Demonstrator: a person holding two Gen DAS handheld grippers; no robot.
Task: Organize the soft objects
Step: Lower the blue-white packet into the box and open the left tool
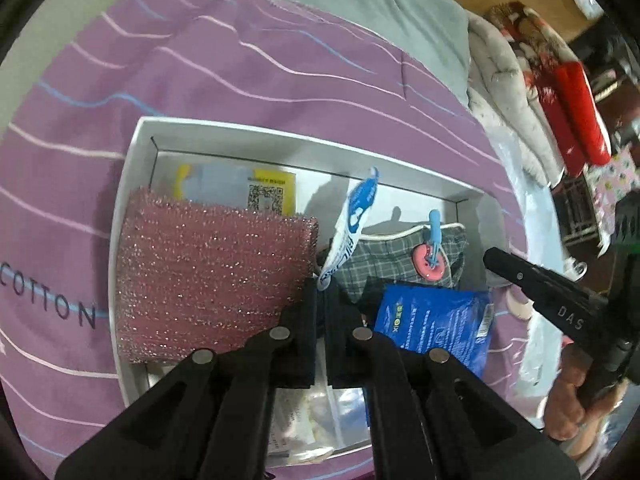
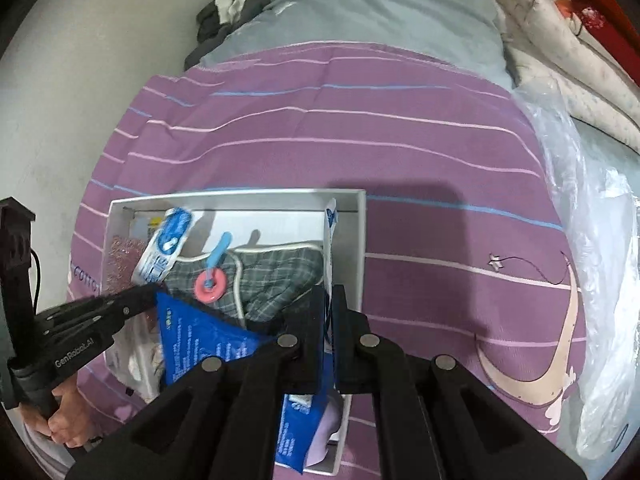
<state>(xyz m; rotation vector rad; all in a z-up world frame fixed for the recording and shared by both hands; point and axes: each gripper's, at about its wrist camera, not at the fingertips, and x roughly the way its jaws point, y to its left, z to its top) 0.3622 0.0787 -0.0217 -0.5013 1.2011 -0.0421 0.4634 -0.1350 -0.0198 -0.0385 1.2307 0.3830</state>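
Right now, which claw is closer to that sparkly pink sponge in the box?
Left. The left claw sits right at the pink sponge's edge; the right claw is at the white box's opposite side.

A bed under a purple striped cover (image 2: 320, 152) carries 1 white box (image 2: 362, 232) and clear plastic wrap (image 2: 580, 240).

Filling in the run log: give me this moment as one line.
left claw: shut on white-blue packet | right claw: shut on blue pack | both over white box | on purple bedspread
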